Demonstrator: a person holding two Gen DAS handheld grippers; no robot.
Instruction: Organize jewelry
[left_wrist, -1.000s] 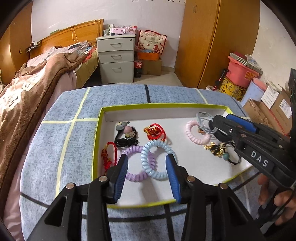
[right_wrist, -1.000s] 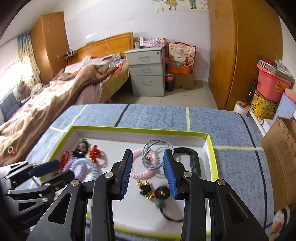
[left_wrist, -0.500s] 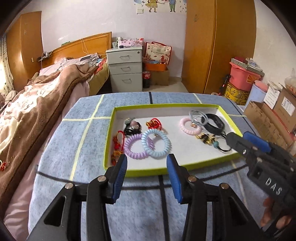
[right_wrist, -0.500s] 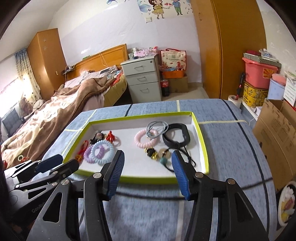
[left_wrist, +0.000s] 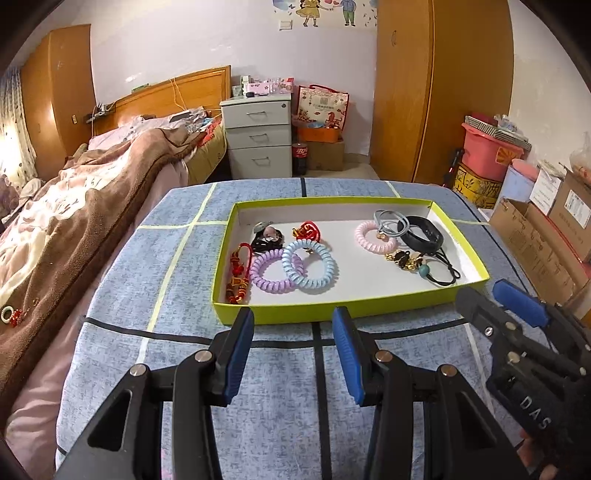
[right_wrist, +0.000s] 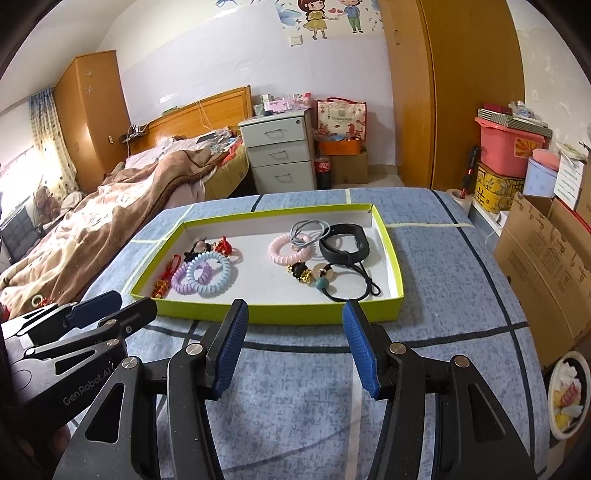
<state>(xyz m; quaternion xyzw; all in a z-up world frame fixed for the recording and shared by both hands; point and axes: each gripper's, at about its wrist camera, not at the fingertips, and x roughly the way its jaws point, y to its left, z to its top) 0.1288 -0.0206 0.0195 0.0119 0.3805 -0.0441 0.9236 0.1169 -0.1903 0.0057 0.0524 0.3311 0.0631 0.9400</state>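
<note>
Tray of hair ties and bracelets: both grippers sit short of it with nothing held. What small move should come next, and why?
Probably ease the right gripper forward over the tray, toward the black cord tie. Its fingers are open and empty, the tie lies nearest that side, and the left gripper faces the spiral ties.

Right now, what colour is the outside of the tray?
Yellow-green tray, white inside; clearest in the right wrist view.
</note>
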